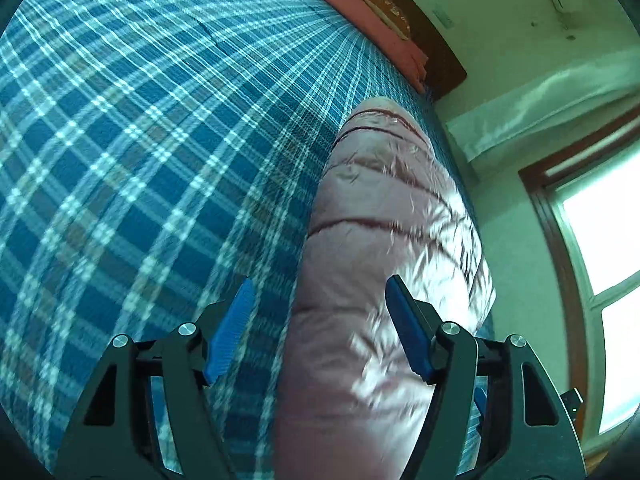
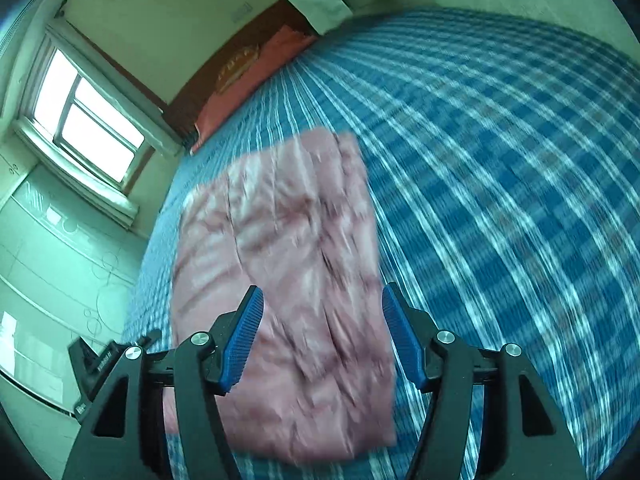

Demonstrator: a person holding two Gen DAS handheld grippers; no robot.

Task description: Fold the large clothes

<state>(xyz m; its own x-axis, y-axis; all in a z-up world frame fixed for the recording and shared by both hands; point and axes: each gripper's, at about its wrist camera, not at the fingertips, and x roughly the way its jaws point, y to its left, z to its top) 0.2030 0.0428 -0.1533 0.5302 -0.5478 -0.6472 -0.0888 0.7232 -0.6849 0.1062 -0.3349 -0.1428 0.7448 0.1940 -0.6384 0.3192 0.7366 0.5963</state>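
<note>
A pink quilted jacket (image 2: 280,288) lies folded into a rough rectangle on a bed covered by a blue plaid sheet (image 2: 500,200). The right claw (image 2: 322,336) hangs above the near half of the jacket, its blue ribbed fingers (image 2: 244,344) spread apart with nothing pinched between them; the cloth shows in the gap but sits below the pads, untouched. The picture is smeared by motion.

In the left wrist view the left claw (image 1: 320,330) is likewise released, its jaws wide. The jacket (image 1: 384,240) runs away from it as a long puffy bundle with dark stitched seams, its near end passing between and under the fingers (image 1: 230,332) without being squeezed. To the left of this claw the plaid sheet (image 1: 140,140) spreads broad and flat.

Beyond the jacket, at the far end of the bed, a reddish pillow (image 2: 256,80) rests against a dark wooden headboard (image 1: 432,32). A bright window (image 2: 88,116) with a brown frame stands left of the right claw, in a pale wall, and light patterned cabinet doors (image 2: 52,248) sit below it. The black body of the other claw (image 2: 100,364) peeks in at that view's lower left.
</note>
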